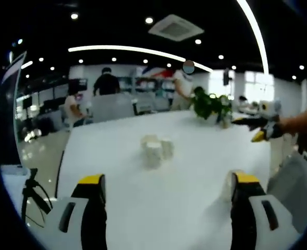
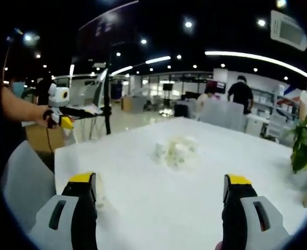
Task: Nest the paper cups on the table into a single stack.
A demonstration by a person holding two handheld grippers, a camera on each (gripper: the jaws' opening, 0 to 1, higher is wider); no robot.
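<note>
White paper cups (image 1: 154, 149) cluster mid-bench (image 1: 195, 177), well apart from the left hand-held gripper (image 1: 166, 190) and right hand-held gripper (image 2: 161, 190), both jaws wide and empty; stacking appears not yet begun, so the next move calls for reaching one cup.

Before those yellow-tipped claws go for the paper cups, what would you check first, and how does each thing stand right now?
1. Left gripper open and empty: ok, jaws wide apart.
2. Right gripper open and empty: ok, jaws wide apart.
3. Paper cups in sight ahead of both grippers: ok, clustered mid-table.
4. Cup count and which are already nested: cannot tell, too blurred.
5. White table bare between grippers and cups: ok.
6. Potted plant away from the cups: ok, it stands near the far edge.
</note>
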